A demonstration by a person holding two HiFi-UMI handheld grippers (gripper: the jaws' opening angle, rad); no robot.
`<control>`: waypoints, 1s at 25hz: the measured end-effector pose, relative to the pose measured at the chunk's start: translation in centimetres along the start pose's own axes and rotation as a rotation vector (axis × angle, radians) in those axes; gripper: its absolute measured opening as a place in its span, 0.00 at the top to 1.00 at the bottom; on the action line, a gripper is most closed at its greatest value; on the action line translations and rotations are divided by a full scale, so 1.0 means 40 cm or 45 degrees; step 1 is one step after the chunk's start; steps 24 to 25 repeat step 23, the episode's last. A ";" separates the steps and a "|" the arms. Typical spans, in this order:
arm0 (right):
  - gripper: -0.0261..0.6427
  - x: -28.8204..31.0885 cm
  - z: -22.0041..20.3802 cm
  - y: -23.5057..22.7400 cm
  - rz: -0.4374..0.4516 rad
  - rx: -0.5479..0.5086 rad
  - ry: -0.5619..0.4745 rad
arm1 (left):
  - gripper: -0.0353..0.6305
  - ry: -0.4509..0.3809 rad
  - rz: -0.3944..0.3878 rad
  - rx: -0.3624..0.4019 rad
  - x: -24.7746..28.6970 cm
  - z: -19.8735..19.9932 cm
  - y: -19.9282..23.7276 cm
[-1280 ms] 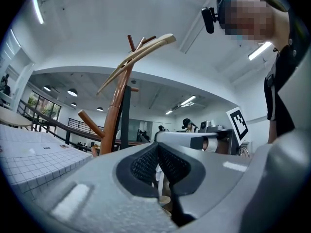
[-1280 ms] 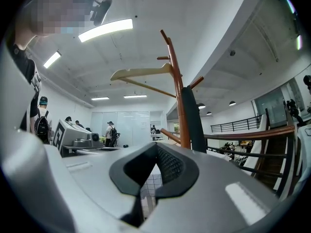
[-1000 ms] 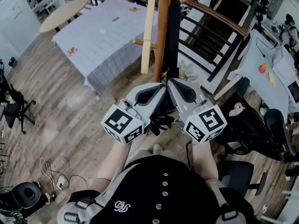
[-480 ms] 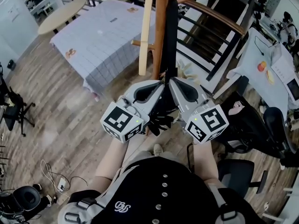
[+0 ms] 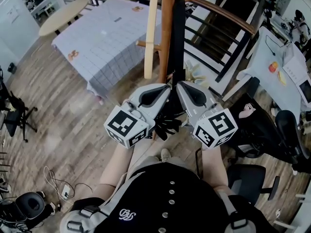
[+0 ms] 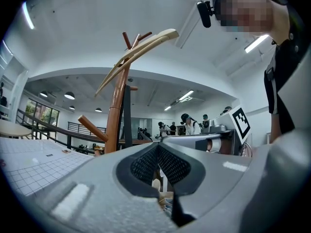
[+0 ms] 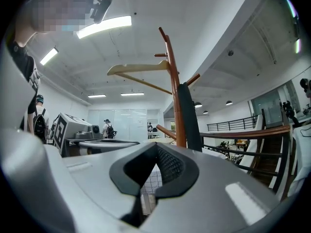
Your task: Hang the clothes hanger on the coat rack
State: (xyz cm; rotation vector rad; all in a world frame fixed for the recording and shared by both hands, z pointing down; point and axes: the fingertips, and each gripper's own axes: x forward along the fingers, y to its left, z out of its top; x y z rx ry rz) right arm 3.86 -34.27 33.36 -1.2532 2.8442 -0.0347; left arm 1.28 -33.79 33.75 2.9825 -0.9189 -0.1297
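Note:
A pale wooden clothes hanger (image 5: 152, 28) hangs high on the brown wooden coat rack (image 5: 168, 33). It shows resting among the top pegs in the left gripper view (image 6: 141, 50) and the right gripper view (image 7: 138, 68). A dark strap (image 5: 178, 38) hangs down the rack's pole. My left gripper (image 5: 168, 87) and right gripper (image 5: 179, 84) are side by side just short of the pole, both level. The left gripper (image 6: 158, 147) is shut with nothing in it. The right gripper (image 7: 155, 147) is also shut and empty.
A table with a grid-patterned cloth (image 5: 112, 38) stands behind the rack on the left. A dark stair railing (image 5: 218, 13) runs behind on the right. Office chairs (image 5: 262, 125) and a white desk (image 5: 277, 67) are at the right. Cables (image 5: 56, 183) lie on the floor.

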 end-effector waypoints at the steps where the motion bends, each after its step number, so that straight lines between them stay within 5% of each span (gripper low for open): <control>1: 0.96 0.000 -0.001 0.000 0.000 0.002 0.001 | 0.95 0.003 0.001 -0.003 -0.001 -0.002 0.001; 25: 0.96 0.007 -0.010 0.006 0.060 0.054 0.005 | 0.95 0.026 0.003 -0.042 0.010 -0.015 0.006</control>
